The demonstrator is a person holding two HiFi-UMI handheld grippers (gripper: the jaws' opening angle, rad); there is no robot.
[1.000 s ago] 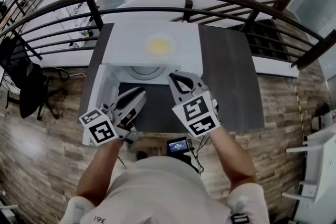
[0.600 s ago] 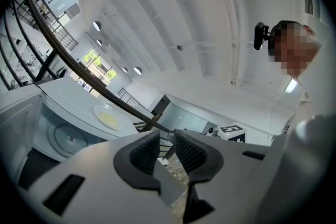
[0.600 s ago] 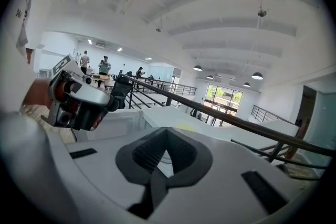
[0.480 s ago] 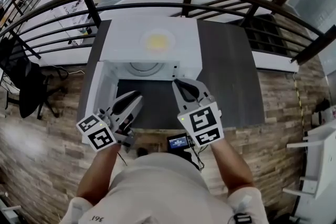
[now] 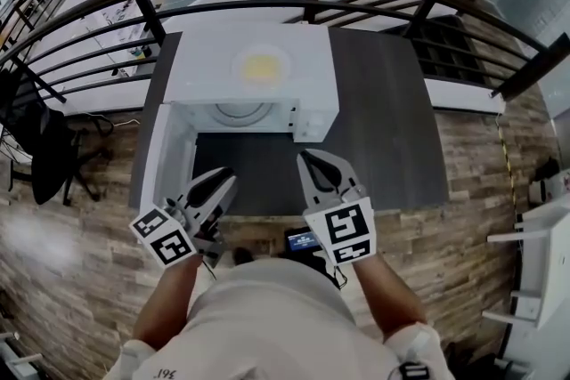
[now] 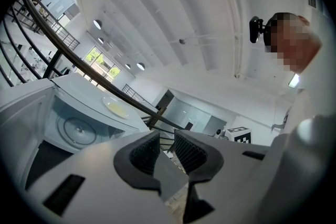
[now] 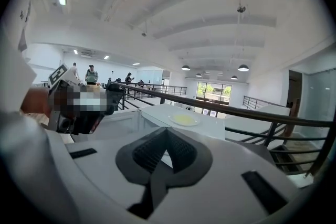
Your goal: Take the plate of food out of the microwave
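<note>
Both grippers are empty, and neither is anywhere near the plate. The left gripper [image 5: 220,179] has its jaws apart with nothing in the gap, just air and background showing through. The right gripper [image 5: 313,158] has its jaws pressed together at the tips, and nothing is pinched there either.

The plate [image 5: 261,67] isn't inside at all. It's sitting on top of the white microwave [image 5: 200,58], with a yellow patch of food [image 5: 263,68] in the middle. From the head view it's past both sets of fingertips and well apart from them, roughly on the line between the two grippers. Both grippers hover over the front part of the dark table [image 5: 383,129], in front of the oven's mouth. The door [image 5: 167,165] is swung open on the left.

Hard to make out:
- I can't say what the food actually is, it's only a yellow smear.
- From above only the front arc of the turntable [image 5: 240,112] shows, and the rest of the cavity is tucked under the roof.
- The left gripper view looks further in, and the turntable looks bare there.
- A small lit screen [image 5: 301,241] by the table edge is partly covered by the right gripper.
</note>
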